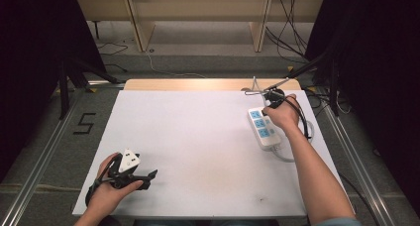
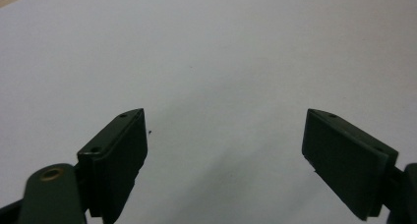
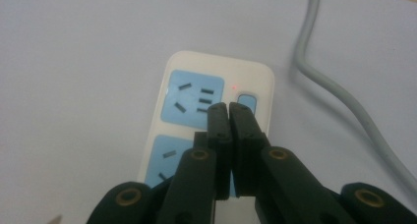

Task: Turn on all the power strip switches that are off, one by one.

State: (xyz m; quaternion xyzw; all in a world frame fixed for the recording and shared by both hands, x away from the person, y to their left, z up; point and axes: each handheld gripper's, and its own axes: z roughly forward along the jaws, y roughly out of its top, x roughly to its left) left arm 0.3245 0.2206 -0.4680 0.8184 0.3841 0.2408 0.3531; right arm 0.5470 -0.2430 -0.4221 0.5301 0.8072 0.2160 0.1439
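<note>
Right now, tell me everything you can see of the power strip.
The power strip is a white, plastic-looking bar with rounded corners and light-blue socket faces, three counted in the high view. It lies flat on the white table near its far right edge. A small red light glows beside its end switch. A grey cable curves nearby. The shut right tongs hover at the switch.

Left gripper [image 1: 141, 176] rests low, jaws spread wide — right gripper [image 3: 229, 111] reaches forward on an outstretched arm, jaws pressed together.
</note>
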